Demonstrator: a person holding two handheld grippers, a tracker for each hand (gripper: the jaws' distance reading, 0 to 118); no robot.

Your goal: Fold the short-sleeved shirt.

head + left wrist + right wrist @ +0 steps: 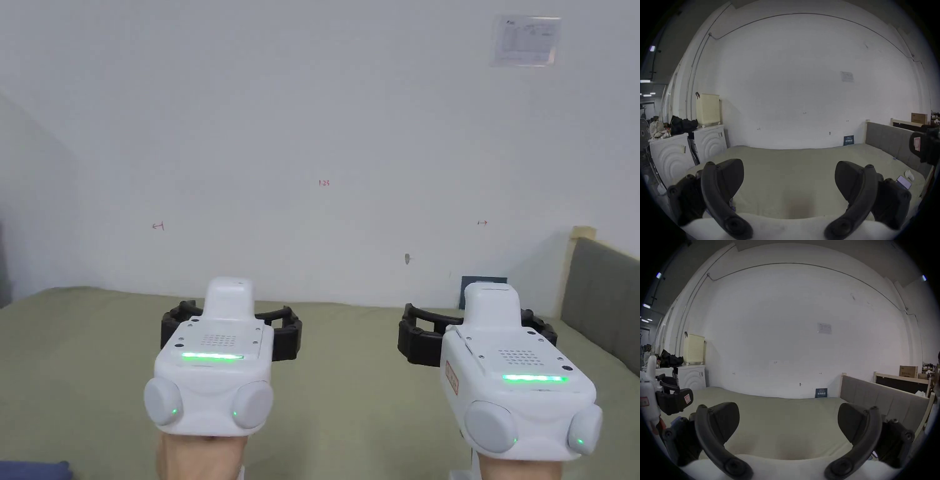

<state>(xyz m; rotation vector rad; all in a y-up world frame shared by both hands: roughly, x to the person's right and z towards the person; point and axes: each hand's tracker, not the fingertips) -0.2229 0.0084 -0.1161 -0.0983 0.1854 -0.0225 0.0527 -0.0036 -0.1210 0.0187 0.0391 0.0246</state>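
my white left gripper [231,328] and right gripper [478,337] hang spread and empty above the olive-green bed [350,375], a dark blue cloth [31,470], perhaps the shirt, nearer my left.

An olive-covered bed [350,400] holds a phone [904,182].

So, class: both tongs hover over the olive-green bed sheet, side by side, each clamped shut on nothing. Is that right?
Not quite. Both the left tongs and right tongs are wide open, as each gripper view shows. They do hover side by side over the olive-green bed sheet, holding nothing.
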